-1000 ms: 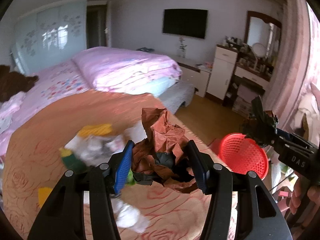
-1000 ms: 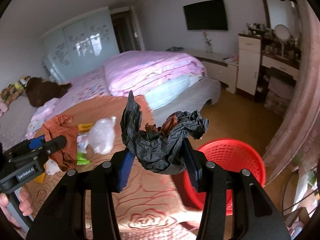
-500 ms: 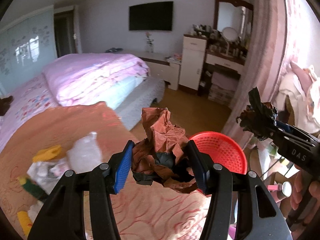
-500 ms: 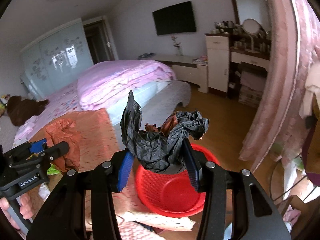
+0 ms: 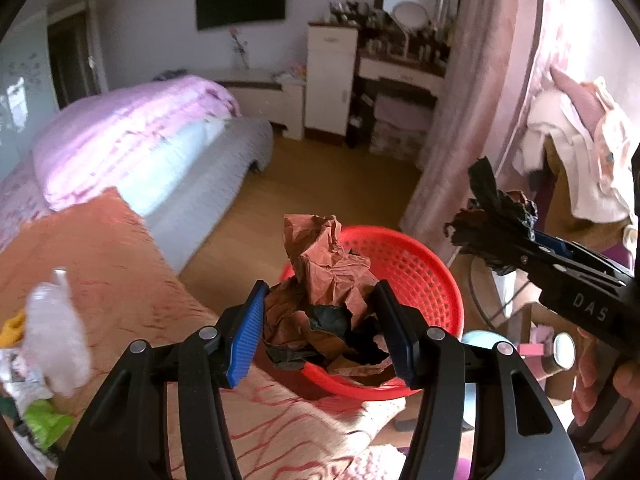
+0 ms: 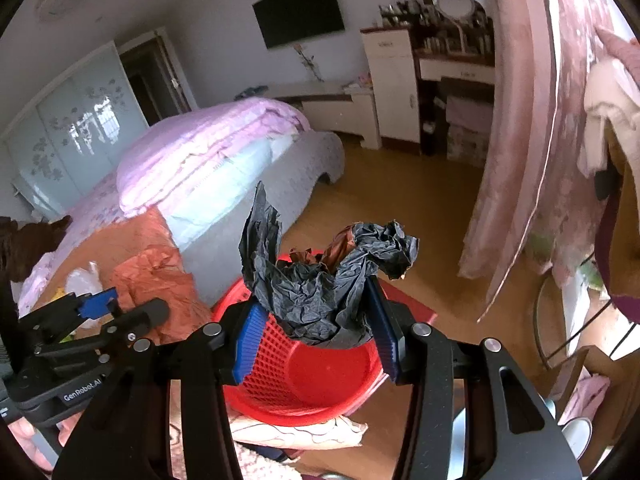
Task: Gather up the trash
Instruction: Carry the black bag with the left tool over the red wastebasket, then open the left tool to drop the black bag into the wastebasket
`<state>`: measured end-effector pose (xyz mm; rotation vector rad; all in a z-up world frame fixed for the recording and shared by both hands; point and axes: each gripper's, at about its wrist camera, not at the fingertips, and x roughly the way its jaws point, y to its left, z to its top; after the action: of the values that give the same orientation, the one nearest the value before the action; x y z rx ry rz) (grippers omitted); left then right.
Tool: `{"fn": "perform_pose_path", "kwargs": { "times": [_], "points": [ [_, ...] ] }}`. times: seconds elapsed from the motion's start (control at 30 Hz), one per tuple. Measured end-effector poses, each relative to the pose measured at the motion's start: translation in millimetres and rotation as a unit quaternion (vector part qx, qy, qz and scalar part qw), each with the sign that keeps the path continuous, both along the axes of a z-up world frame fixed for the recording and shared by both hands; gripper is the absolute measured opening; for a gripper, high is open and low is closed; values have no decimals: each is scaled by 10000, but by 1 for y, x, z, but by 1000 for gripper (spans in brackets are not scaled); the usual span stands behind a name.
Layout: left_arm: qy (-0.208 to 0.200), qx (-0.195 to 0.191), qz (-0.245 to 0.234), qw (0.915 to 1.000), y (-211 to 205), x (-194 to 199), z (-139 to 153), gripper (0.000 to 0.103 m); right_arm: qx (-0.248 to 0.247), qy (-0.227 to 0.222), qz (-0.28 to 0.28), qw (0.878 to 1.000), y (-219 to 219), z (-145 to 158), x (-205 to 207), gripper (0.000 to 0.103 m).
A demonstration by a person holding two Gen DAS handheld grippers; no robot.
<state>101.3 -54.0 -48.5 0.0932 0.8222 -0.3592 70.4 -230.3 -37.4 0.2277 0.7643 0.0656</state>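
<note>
2 claws clenched | L claw (image 5: 320, 328): brown paper wad (image 5: 326, 268) | R claw (image 6: 314, 334): black wad (image 6: 320, 280) | both over red basket (image 6: 320, 376)

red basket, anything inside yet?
From the right wrist view the red basket shows a bare red floor where visible. The black crumpled paper in the right gripper covers its far part, so that part cannot be checked.

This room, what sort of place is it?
A lived-in bedroom, it seems: a bed with pink bedding, a dressing table with a round mirror, and a wall-mounted television.
</note>
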Motion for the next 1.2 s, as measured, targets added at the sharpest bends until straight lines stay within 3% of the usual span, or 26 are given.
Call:
{"fn": "perform_pose_path", "kwargs": {
  "times": [0.3, 0.53, 0.93, 1.2],
  "points": [
    [486, 82, -138, 9987, -12, 17, -39, 56, 170, 552, 106, 9983, 4, -42, 21, 48],
    [563, 121, -123, 9983, -6, 17, -44, 68, 184, 646, 83, 9977, 5, -52, 26, 66],
    [291, 3, 172, 9994, 17, 1, -19, 71, 34, 426, 67, 9991, 8, -37, 17, 66],
    [12, -45, 591, 9982, 42, -16, 2, 73, -136, 137, 84, 9998, 20, -21, 6, 73]
  ]
}}
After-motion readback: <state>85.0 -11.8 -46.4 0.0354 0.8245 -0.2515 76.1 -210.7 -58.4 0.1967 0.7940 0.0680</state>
